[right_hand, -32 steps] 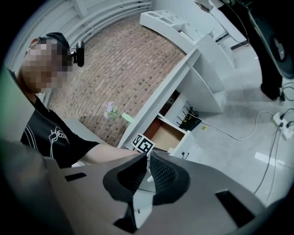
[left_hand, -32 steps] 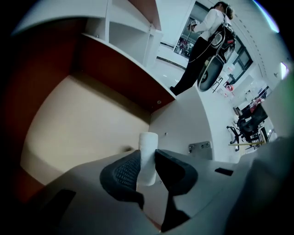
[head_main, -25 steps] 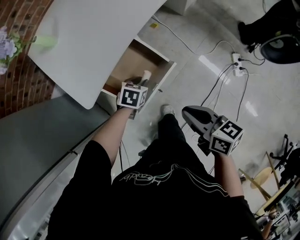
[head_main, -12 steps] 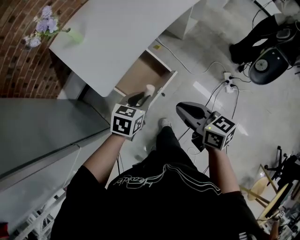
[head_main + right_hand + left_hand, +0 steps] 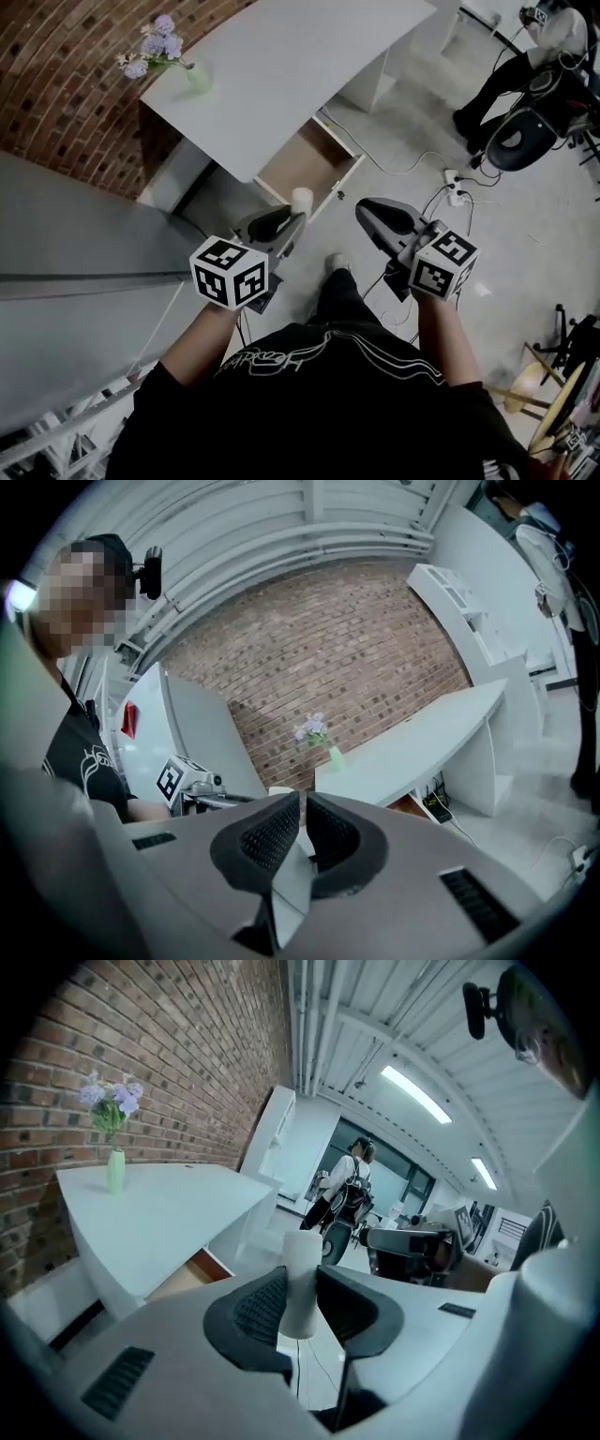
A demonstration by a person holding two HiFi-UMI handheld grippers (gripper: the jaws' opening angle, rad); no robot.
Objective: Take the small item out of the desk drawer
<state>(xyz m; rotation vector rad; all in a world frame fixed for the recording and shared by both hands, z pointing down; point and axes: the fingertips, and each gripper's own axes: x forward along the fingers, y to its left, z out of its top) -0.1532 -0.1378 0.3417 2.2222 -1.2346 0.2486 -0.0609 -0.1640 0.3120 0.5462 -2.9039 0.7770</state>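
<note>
– Where is the small item found?

– A small white cylinder (image 5: 302,200) is seen pinched upright between the ribbed fingers (image 5: 255,1314) of the left gripper (image 5: 300,1283). It is held in the air, clear of the drawer (image 5: 314,155), which lies at about 12 o'clock from it in the head view.

– How is the drawer shown?

– It is pulled out from under the white desk (image 5: 281,66), and its wooden bottom is exposed.

– And the right gripper (image 5: 303,817)?

– It is held at 3 o'clock of the left one, above the floor (image 5: 525,244) and well apart from the desk. Its fingers are brought almost together, with only a narrow slit between the pads, and nothing is gripped by them.

– What else is to be noted?

– A green vase (image 5: 197,79) with purple flowers is stood at the desk's 10 o'clock corner, near the brick wall (image 5: 66,84). A power strip (image 5: 457,187) with cables is laid on the floor at about 1 o'clock of the right gripper.
</note>
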